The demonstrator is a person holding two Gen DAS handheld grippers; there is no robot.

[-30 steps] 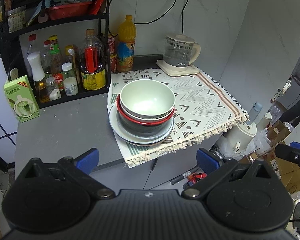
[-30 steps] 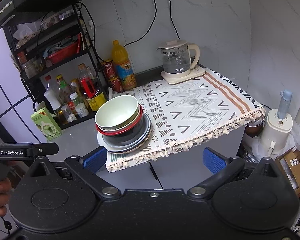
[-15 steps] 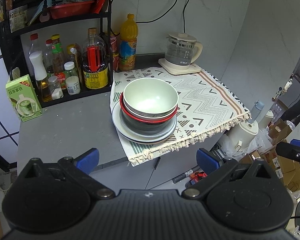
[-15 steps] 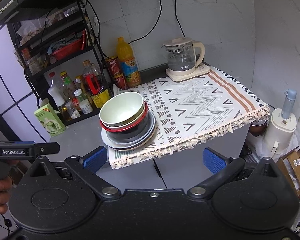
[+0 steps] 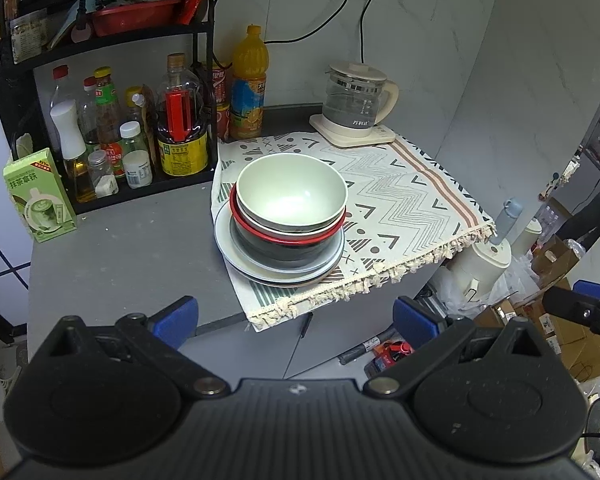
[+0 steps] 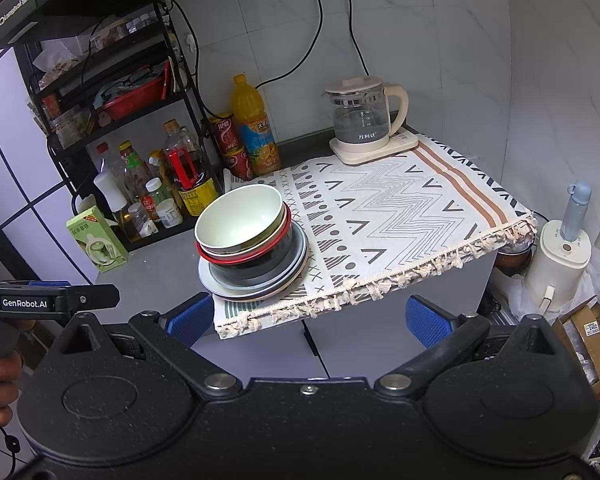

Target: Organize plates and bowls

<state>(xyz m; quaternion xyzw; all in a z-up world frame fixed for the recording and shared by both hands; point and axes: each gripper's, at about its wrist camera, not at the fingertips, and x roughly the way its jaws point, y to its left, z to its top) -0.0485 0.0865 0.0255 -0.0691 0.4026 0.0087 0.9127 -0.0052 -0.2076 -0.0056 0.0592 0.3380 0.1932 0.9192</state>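
bowls [image 5: 291,196] nested atop plates [image 5: 278,268] in one stack, at near left corner of patterned cloth [image 5: 400,196]. left gripper [image 5: 294,314] and right gripper [image 6: 310,320] spread wide, empty, short of cloth. fits a finished stack or one awaiting sorting; undecided.

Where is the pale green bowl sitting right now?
In both wrist views the pale green bowl tops the stack of bowls and plates, nested in the red-rimmed bowl, at the left edge of the patterned cloth, just in front of the condiment rack.
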